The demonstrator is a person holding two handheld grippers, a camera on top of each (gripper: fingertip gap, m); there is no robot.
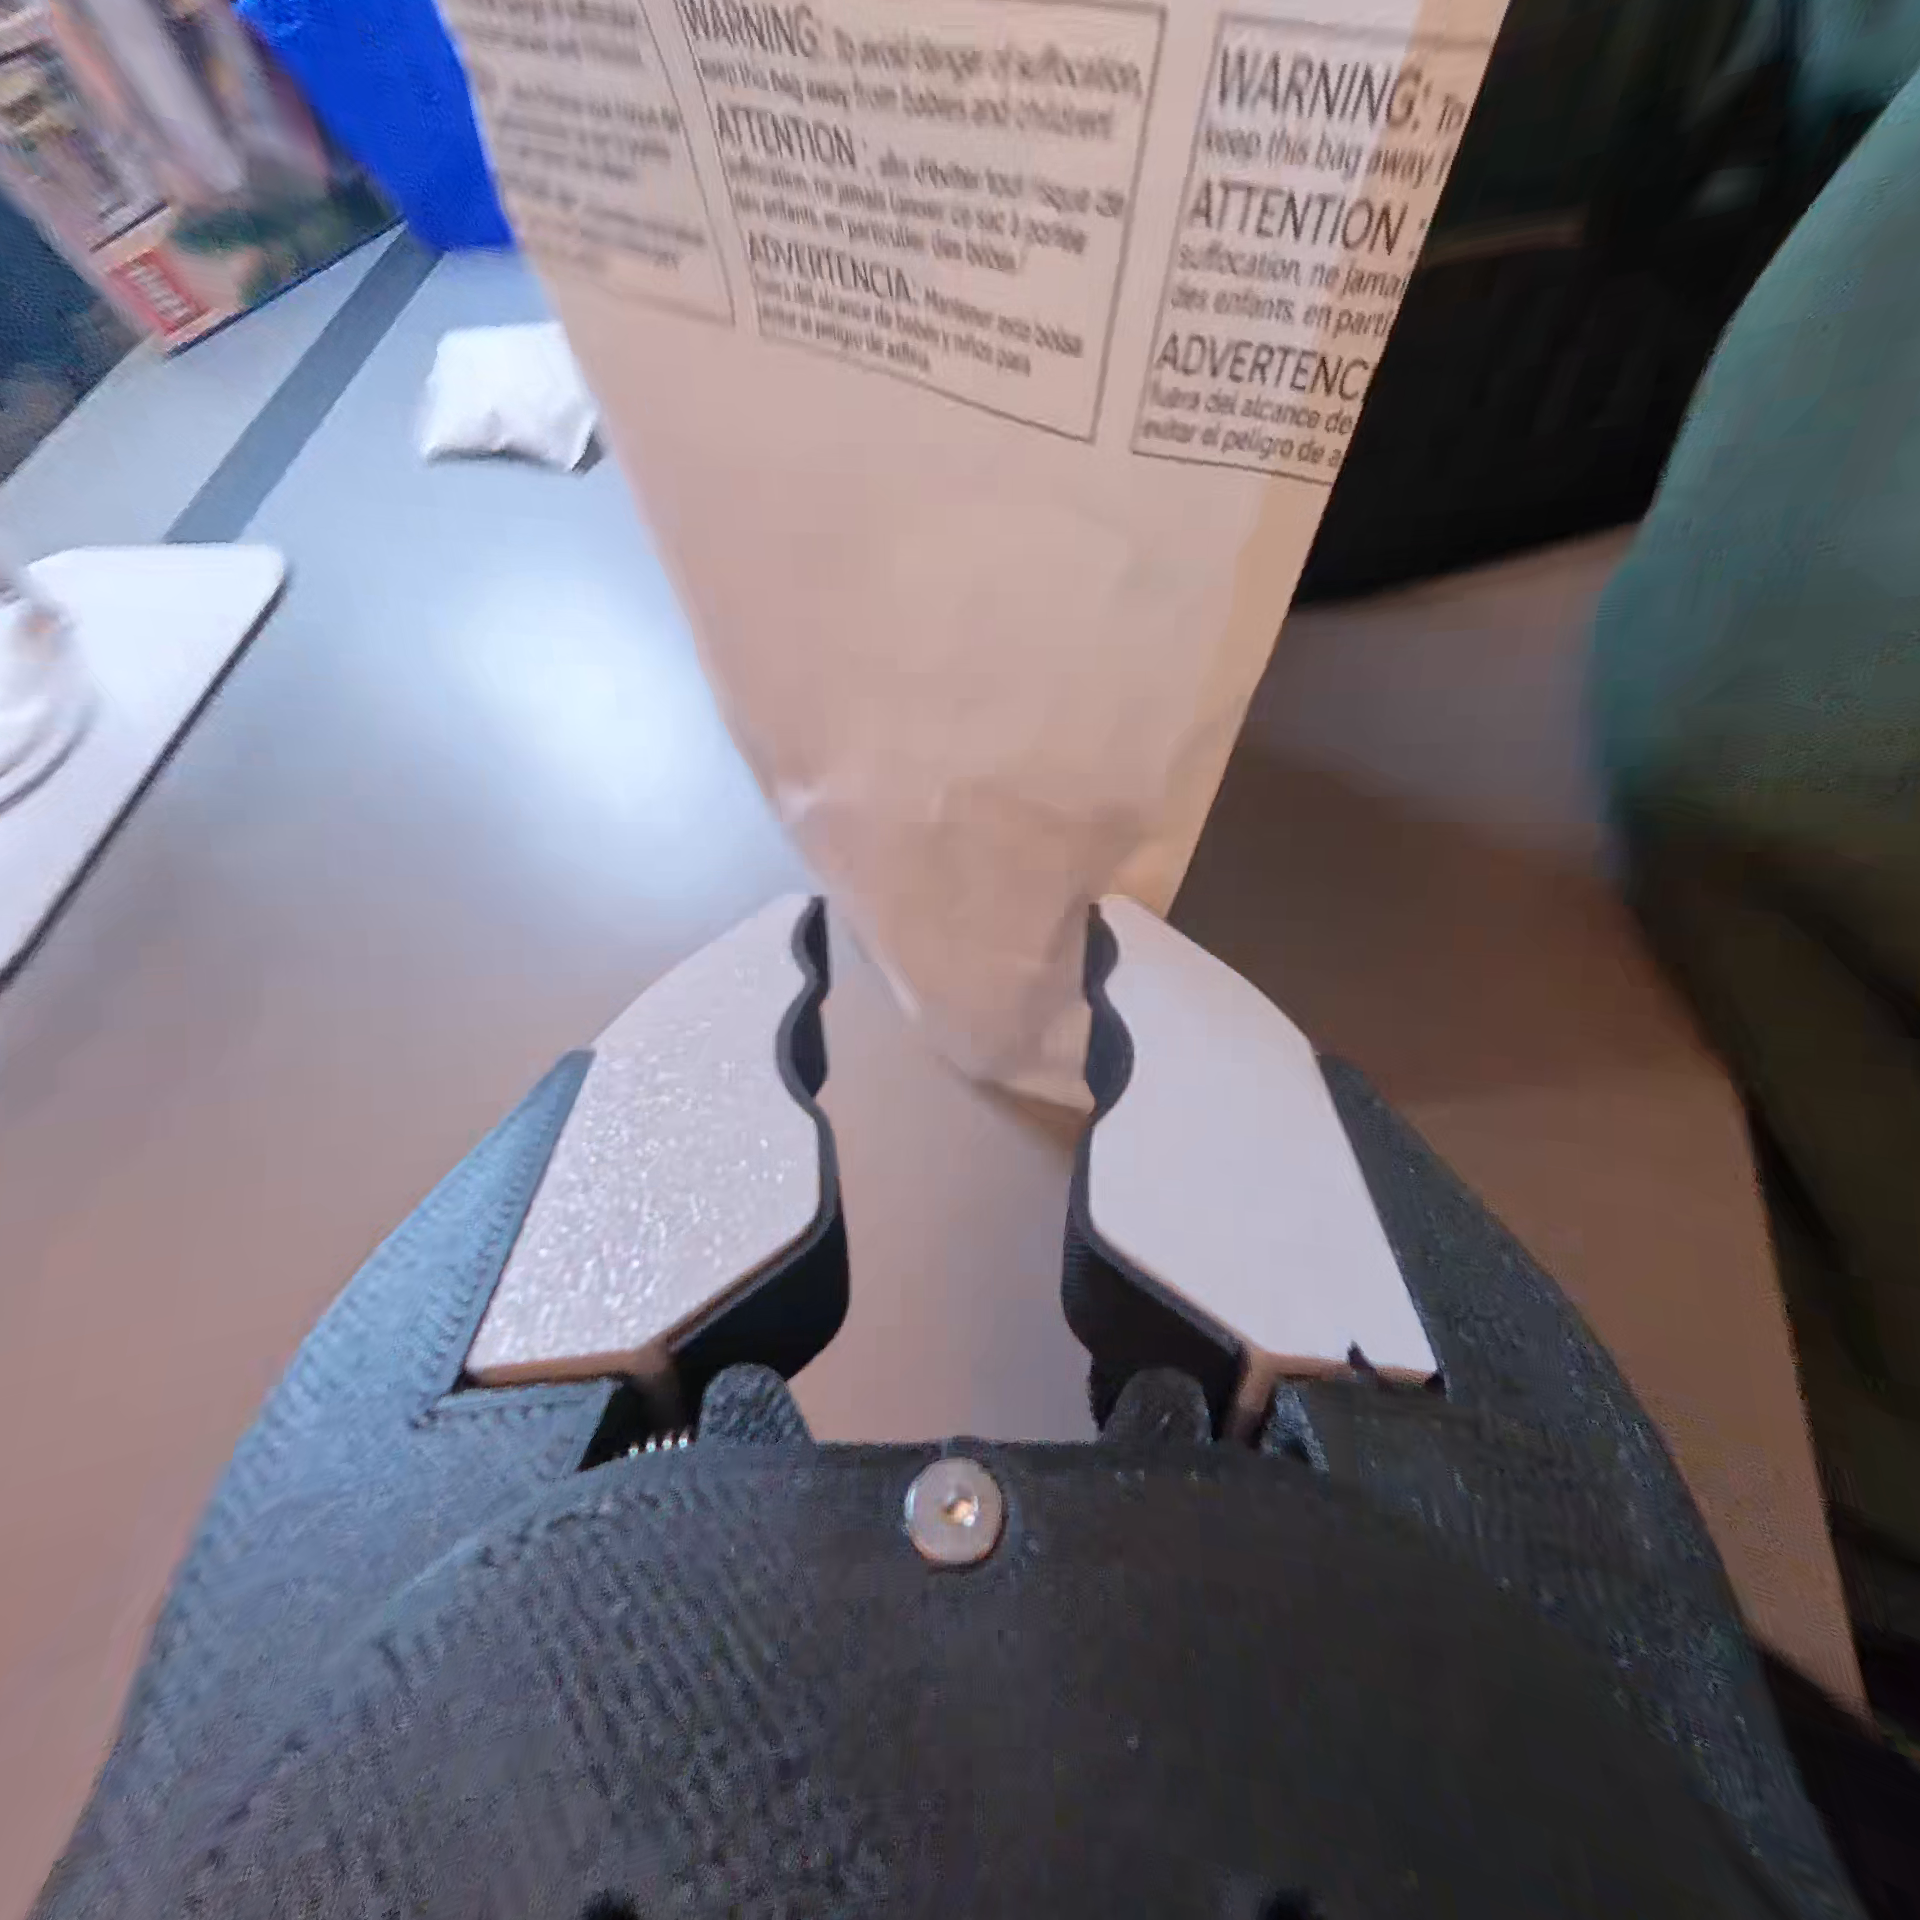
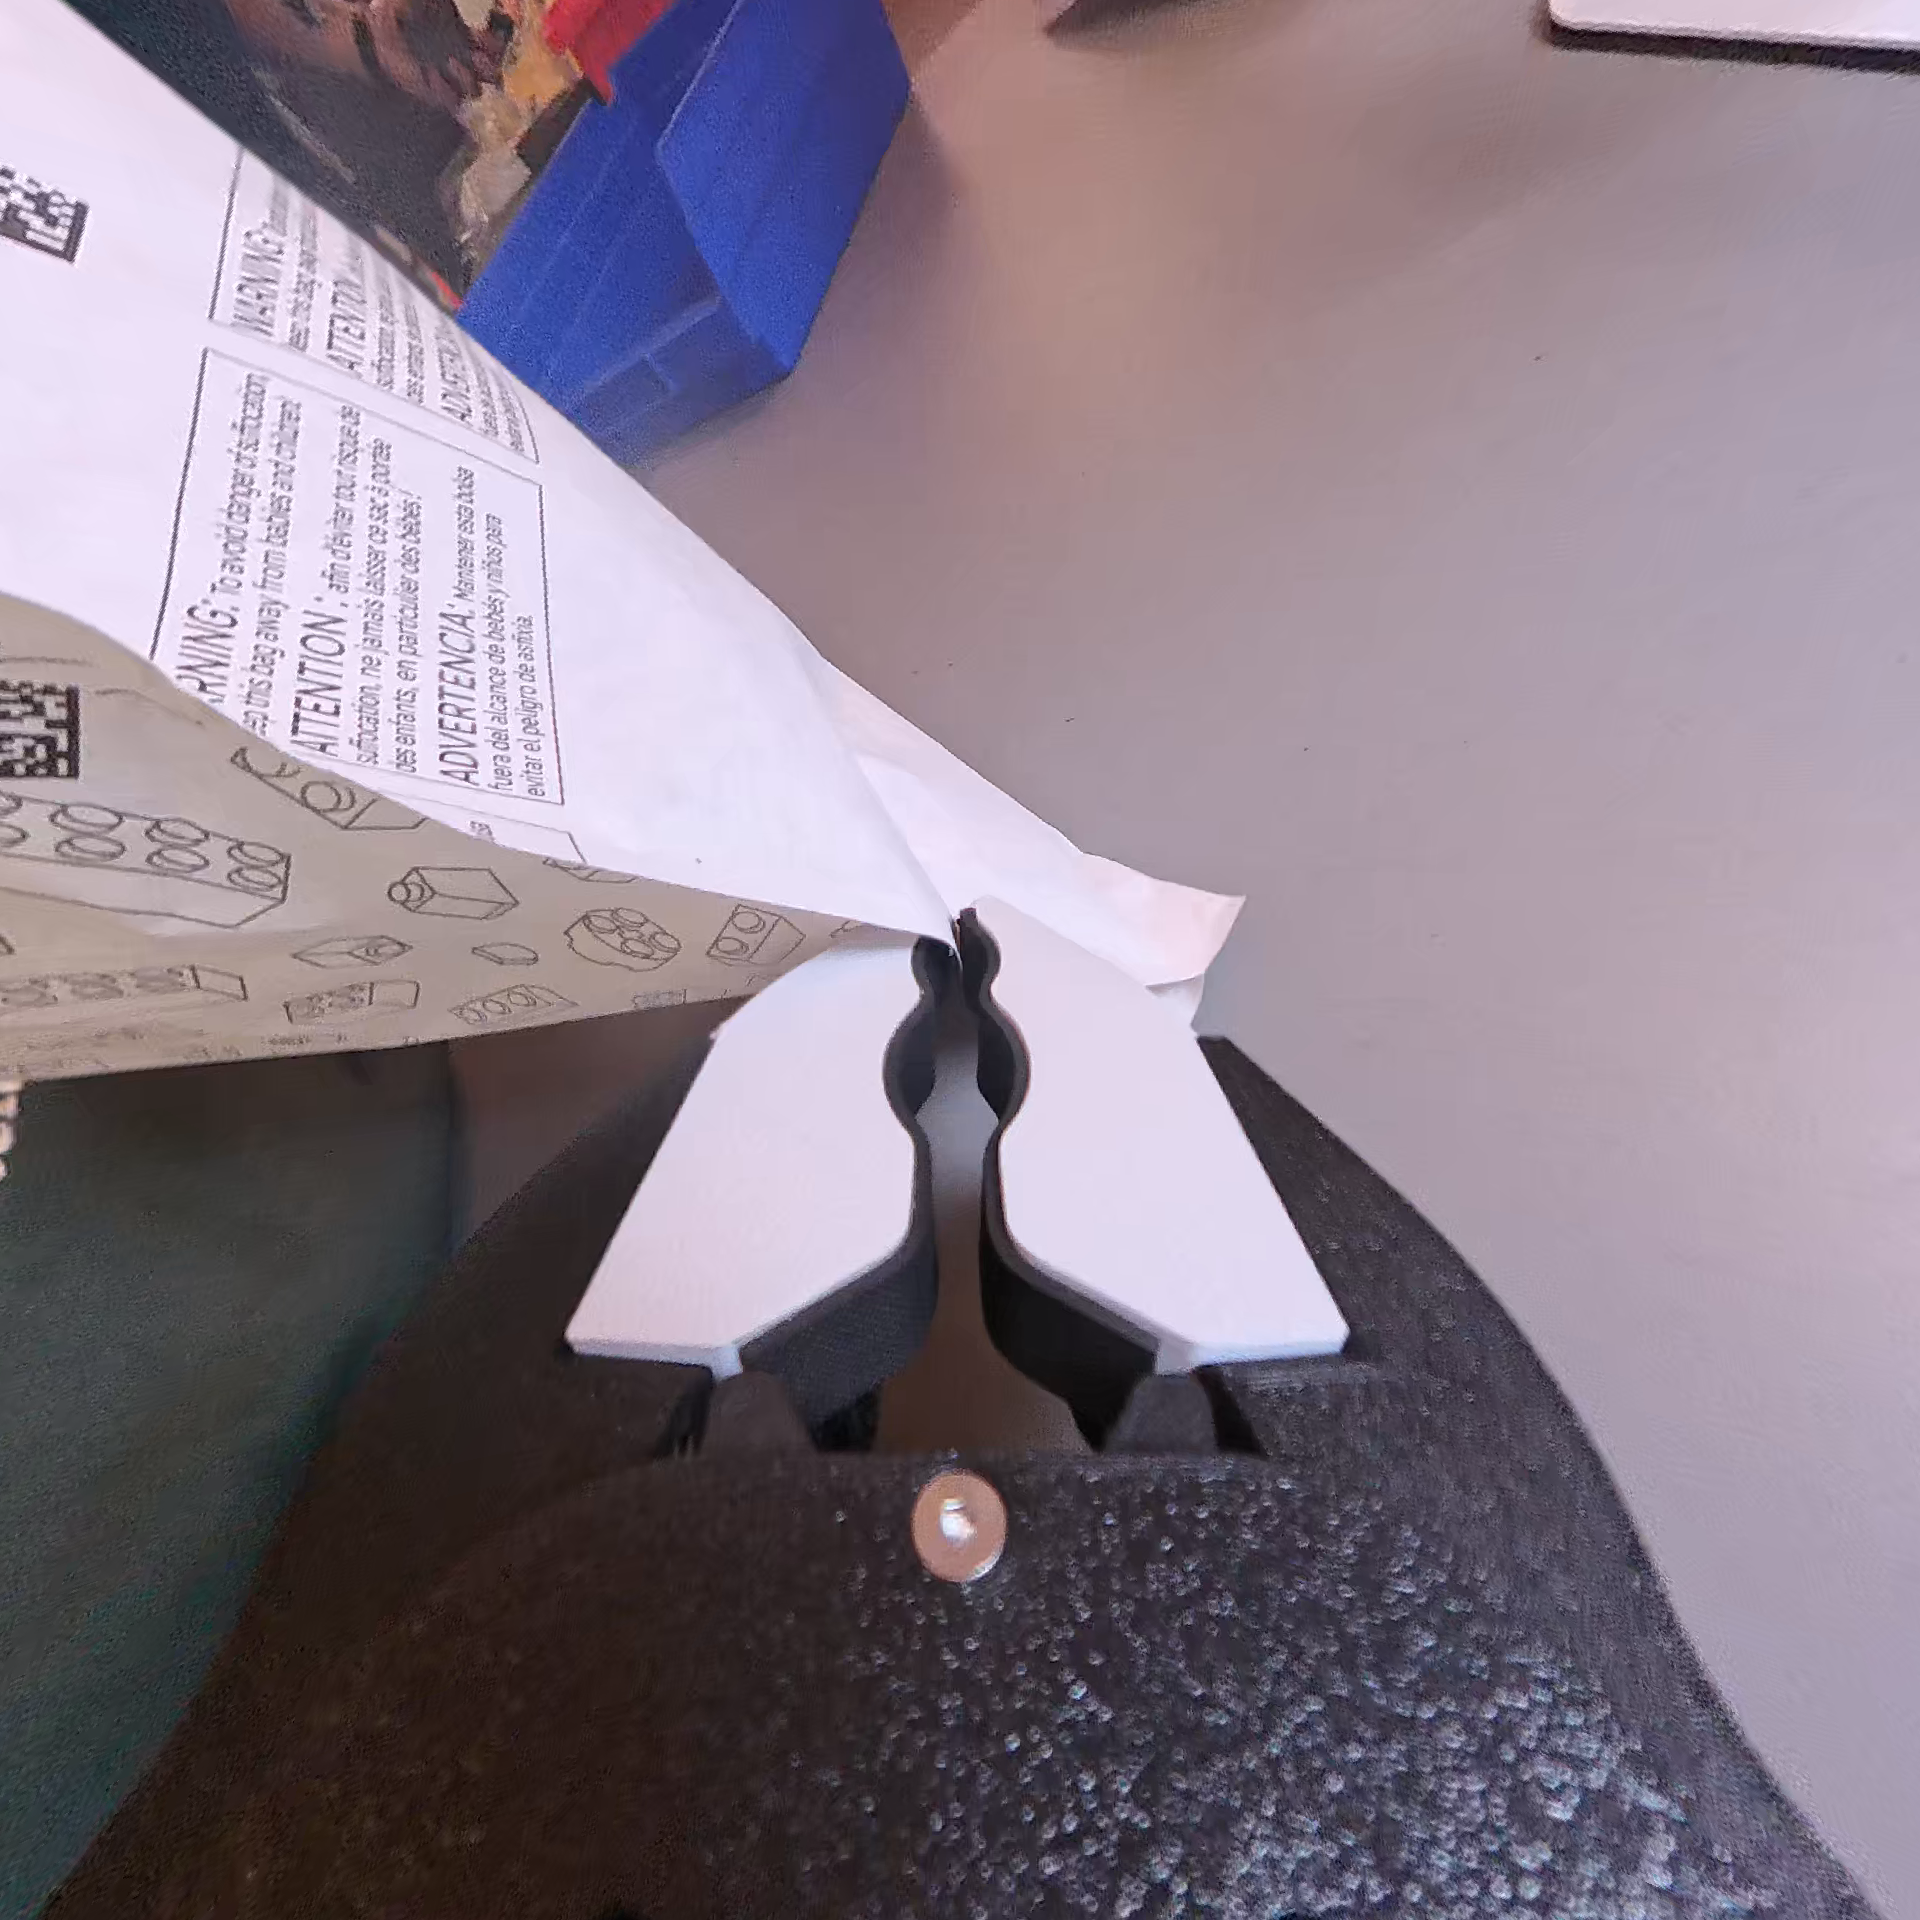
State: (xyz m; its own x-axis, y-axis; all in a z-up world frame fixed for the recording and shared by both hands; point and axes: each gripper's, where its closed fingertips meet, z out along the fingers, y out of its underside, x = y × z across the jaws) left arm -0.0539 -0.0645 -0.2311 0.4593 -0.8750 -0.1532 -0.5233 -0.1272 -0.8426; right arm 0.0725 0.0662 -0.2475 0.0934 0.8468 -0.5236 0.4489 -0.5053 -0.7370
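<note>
A grey bench [image 2: 1455, 520] carries a blue bin [image 2: 707, 239]. Above it hangs a white paper bag [image 2: 623, 707] with boxed printed warnings and brick drawings. The right gripper [image 2: 958, 935] pinches its corner; the left gripper [image 1: 956, 935] stands spread around its lower tip.

A blue bin [image 2: 717, 208] stands on the grey tabletop [image 2: 1351, 520]. A small white pouch [image 1: 509, 405] lies farther off, and a white flat board [image 1: 135, 665] lies at the left.
</note>
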